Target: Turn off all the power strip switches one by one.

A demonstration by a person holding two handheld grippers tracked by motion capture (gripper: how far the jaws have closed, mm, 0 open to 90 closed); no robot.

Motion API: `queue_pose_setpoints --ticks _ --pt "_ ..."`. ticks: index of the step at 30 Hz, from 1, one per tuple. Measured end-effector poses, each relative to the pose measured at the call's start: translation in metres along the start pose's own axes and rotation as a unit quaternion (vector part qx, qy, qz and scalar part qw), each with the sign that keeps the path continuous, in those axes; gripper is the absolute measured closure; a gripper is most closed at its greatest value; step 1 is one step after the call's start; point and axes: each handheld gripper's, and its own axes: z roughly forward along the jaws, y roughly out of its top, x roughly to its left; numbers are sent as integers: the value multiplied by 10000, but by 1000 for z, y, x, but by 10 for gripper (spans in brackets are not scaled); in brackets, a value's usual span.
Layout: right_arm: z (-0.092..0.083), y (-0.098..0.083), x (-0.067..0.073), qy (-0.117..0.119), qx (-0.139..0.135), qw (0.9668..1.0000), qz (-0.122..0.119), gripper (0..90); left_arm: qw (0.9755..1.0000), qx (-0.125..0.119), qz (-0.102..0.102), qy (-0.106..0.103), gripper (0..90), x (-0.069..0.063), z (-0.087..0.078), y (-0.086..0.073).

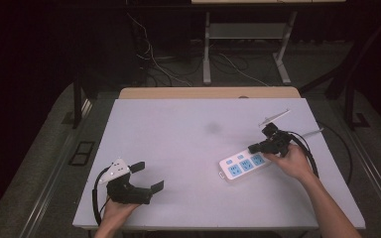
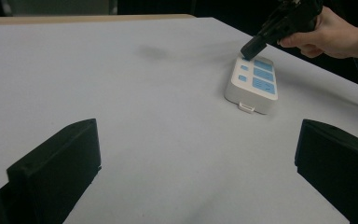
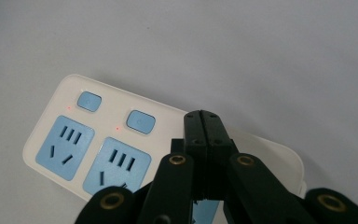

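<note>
**One power strip, two grippers, long axis slanting across the worktop**

One white power strip [image 1: 244, 166] on the white worktop [image 1: 178, 139], right of centre and toward the near edge in the high view. Long axis slanted there: near-left end low, far-right end higher, under the right hand [image 1: 292, 161]. Flat on its back, blue faces up. Three blue sockets in a row in the high view; two of them plain in the right gripper view, the third mostly behind the jaws. Two small blue buttons along one long side in that view, each with a tiny red light beside it. One small tab at the short end of the strip [image 2: 253, 84] facing the left gripper's camera.

Right gripper [image 1: 256, 147] above the far-right part of the strip, jaws pressed together with nothing between them, tips down toward the strip [image 3: 121, 144] just beyond the second button; touching or not, impossible to tell.

Left gripper [image 1: 147, 176] well apart at the near-left corner of the worktop, held in the left hand [image 1: 116, 208], jaws spread wide and empty, pointed across toward the strip.
</note>
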Motion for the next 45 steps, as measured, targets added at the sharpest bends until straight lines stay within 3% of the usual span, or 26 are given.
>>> queue_pose_setpoints --ticks 11,18,31,38,39,45 --pt "1 -1 -4 190 -25 9998 41 900 10000 40 39 -18 0 -1 1 0" --pt "1 -1 1 28 8 9999 -111 900 10000 39 50 -34 0 -2 2 0" --pt "3 0 1 97 -7 9999 -70 900 10000 53 47 -39 0 -1 1 0" --pt "3 -6 -5 328 -229 9992 85 900 10000 61 40 -50 0 0 2 0" --pt "3 -6 -5 462 -255 9986 104 900 10000 60 38 -52 0 0 2 0" --pt "4 -2 6 221 -147 9996 -125 900 10000 58 45 -52 0 1 1 0"
